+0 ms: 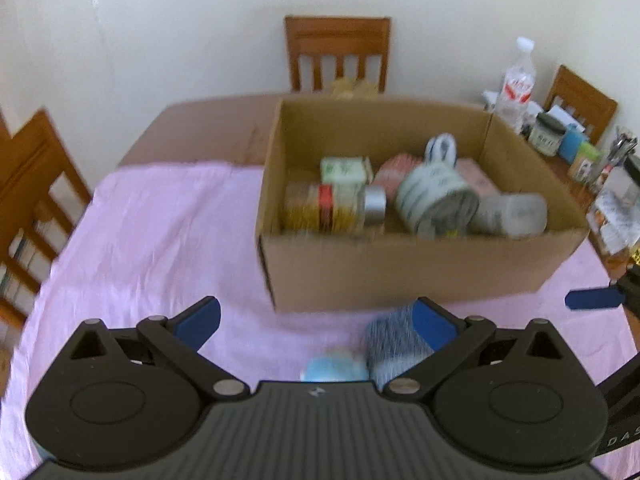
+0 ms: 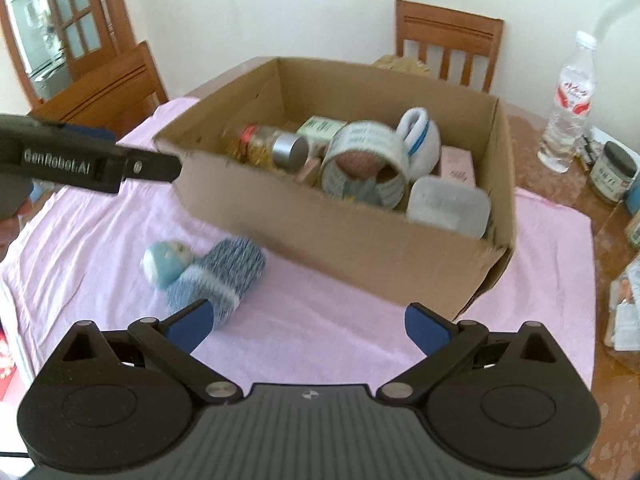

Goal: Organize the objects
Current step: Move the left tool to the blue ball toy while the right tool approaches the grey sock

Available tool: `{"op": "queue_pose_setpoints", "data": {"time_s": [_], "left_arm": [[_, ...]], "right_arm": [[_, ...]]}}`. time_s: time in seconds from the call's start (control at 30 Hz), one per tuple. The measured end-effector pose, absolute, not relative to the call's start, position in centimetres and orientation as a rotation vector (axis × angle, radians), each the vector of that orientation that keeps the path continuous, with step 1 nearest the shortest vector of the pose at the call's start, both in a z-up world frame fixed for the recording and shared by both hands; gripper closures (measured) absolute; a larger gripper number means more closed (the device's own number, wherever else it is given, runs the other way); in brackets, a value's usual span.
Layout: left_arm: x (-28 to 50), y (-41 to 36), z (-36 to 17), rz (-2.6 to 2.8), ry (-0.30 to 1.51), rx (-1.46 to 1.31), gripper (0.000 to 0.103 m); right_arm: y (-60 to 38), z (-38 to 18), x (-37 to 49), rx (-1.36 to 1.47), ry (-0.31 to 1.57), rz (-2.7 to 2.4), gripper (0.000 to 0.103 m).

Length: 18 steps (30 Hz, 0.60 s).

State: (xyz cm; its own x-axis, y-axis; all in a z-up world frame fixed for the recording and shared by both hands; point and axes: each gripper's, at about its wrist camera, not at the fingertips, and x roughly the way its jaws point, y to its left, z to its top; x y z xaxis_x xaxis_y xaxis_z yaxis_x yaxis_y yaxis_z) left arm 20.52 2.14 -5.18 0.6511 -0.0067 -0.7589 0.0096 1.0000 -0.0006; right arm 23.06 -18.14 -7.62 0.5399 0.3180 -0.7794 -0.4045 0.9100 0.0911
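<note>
Light: bright, soft and even in both views.
Shadows: faint, just under the cardboard box (image 1: 420, 268) ahead of the fingers.
Blur: motion smear on the box contents and the speckled blue sock roll (image 2: 218, 276); gripper bodies stay sharp.
Distortion: fisheye bends the wooden chairs (image 1: 338, 54) at the frame edges.
Corners: black vignette.

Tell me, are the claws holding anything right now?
No, nothing. The left gripper and the right gripper are both open and empty. The blue-and-white sock roll lies loose on the pink cloth beside the cardboard box.
</note>
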Motion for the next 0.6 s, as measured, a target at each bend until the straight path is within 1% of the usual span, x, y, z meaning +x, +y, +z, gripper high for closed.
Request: {"op": "queue_pose_setpoints", "data": {"time_s": [0.3, 0.6], "left_arm": [[18.4, 3.0, -6.9, 0.008, 0.871, -0.004, 0.001], [18.5, 5.8, -7.5, 0.027, 0.852, 0.005, 0.001]], "right_arm": [[-16.6, -9.3, 22.1, -0.17, 0.906, 0.508, 0.0], [-12.2, -11.1, 23.1, -0.2, 0.91, 0.537, 0.0]]}}
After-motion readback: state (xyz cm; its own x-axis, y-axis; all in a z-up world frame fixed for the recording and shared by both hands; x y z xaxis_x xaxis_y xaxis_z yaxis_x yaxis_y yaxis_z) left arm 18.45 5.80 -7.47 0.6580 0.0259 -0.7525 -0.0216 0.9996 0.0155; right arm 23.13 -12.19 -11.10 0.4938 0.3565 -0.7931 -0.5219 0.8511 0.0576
